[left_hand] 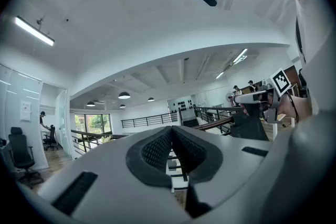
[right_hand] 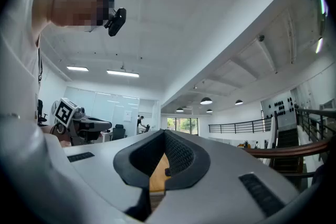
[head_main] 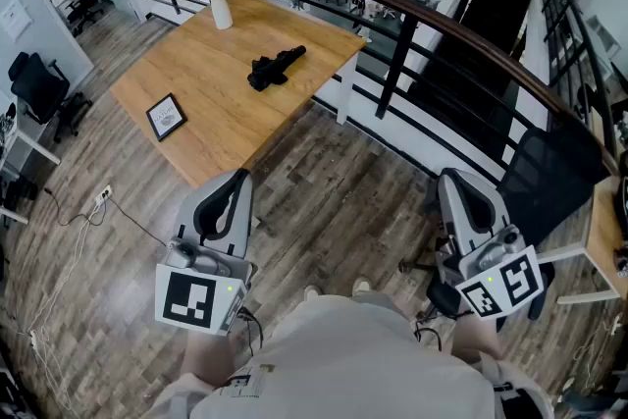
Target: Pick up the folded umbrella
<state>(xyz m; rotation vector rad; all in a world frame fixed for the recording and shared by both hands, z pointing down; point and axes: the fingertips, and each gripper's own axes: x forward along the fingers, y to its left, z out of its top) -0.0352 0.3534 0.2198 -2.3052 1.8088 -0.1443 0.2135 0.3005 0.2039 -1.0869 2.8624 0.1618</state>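
The folded umbrella, laid near-left to far-right on the table, is seen far ahead, nearer the left gripper than the right gripper, both closed and empty.

A black folded fabric umbrella is lying flat on a light wooden tabletop, sitting toward the far right part of the top, well away from the person. It is resting collapsed and loosely bunched, its slimmer end pointing up-right in the head view and its bulkier, crumpled end pointing down-left.
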